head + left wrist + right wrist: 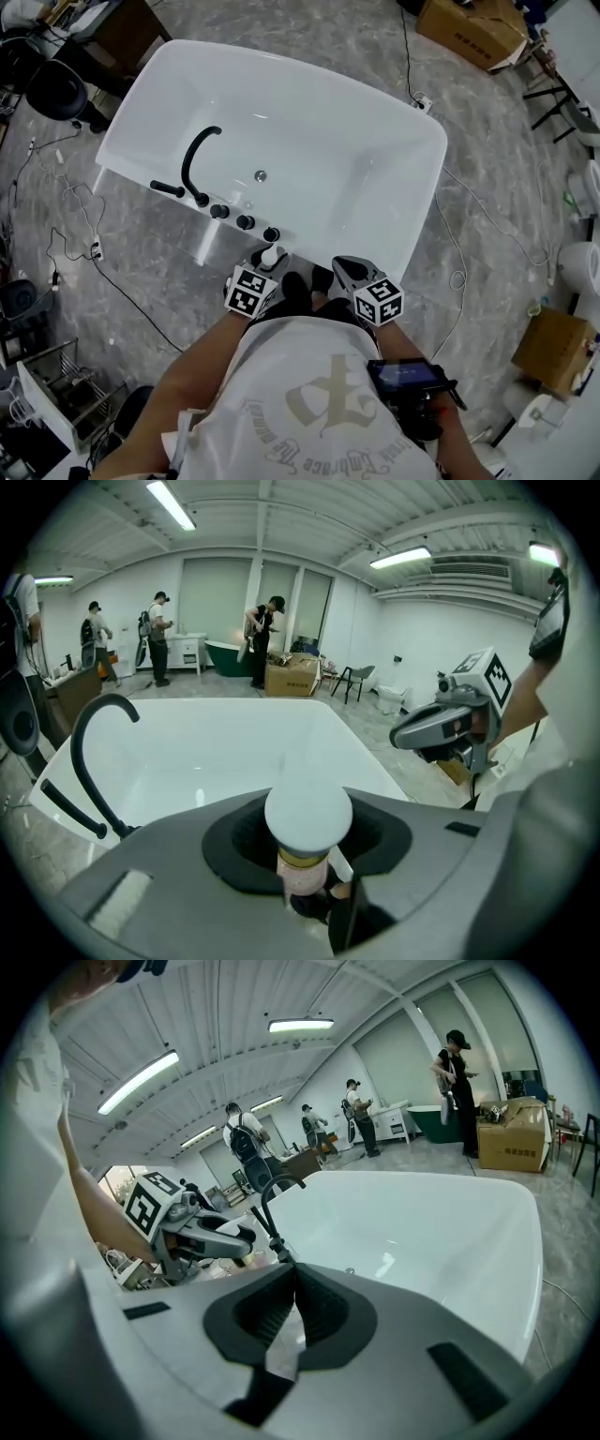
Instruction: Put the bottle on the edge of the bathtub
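The bottle (305, 841) (white dome cap, gold collar, pale pink body) stands upright between the jaws of the left gripper (242, 1237), which are clamped on it just under the collar. In the head view the bottle (270, 256) sits at the near ledge of the bathtub (309, 131), just beside the closest knob (271, 234); whether its base touches the ledge can't be told.

Pose: both forearms reach fwd from the torso, close together. The left gripper tilts steeply down toward the ledge, while the right gripper (345, 269) is alongside at a shallower downward angle, apart from the bottle, w/ jaws pressed together and nothing between them.

Count: 1 bottle, 1 bathtub, 2 grippers, 3 round black knobs in a row on the ledge, 1 curved black spout (197, 155) beyond them.
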Action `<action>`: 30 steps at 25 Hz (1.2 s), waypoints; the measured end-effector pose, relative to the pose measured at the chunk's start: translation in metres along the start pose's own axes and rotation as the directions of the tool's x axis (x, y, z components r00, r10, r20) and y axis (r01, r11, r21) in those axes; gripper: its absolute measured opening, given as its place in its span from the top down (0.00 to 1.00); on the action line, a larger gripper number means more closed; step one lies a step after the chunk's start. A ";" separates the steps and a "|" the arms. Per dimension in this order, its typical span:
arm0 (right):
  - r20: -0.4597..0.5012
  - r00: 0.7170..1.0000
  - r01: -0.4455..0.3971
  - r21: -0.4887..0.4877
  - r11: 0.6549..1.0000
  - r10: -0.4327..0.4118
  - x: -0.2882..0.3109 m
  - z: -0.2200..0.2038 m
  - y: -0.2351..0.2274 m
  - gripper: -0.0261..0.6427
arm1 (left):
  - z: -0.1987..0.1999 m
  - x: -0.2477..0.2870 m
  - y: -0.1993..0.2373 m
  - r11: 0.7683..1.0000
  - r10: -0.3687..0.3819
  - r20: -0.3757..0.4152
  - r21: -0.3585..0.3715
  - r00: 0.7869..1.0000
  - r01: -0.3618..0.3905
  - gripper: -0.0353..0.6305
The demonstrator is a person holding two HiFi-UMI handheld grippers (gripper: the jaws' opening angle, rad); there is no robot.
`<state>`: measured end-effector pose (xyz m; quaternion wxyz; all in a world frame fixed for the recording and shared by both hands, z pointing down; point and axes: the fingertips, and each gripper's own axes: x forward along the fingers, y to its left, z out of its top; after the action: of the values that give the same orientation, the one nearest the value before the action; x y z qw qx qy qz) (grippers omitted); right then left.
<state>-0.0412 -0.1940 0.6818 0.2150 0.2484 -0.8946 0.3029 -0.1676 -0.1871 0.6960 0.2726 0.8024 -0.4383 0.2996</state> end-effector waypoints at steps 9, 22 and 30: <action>-0.003 1.000 0.026 0.041 0.999 -0.026 -0.002 -0.008 -0.011 0.95 | 0.004 0.028 0.008 0.999 0.009 -0.041 0.036 0.999 -0.008 0.74; 0.003 0.998 0.067 0.091 0.994 -0.068 -0.009 -0.015 -0.025 0.95 | 0.008 0.065 0.010 0.996 0.027 -0.067 0.090 0.997 -0.021 0.74; -0.001 0.997 0.083 0.108 0.991 -0.083 -0.015 -0.019 -0.030 0.95 | 0.009 0.073 0.003 0.993 0.020 -0.068 0.117 0.997 -0.012 0.74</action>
<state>-0.0077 -0.1977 0.7008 0.2120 0.2972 -0.8662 0.3412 -0.1356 -0.2343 0.7427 0.2380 0.8024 -0.4171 0.3543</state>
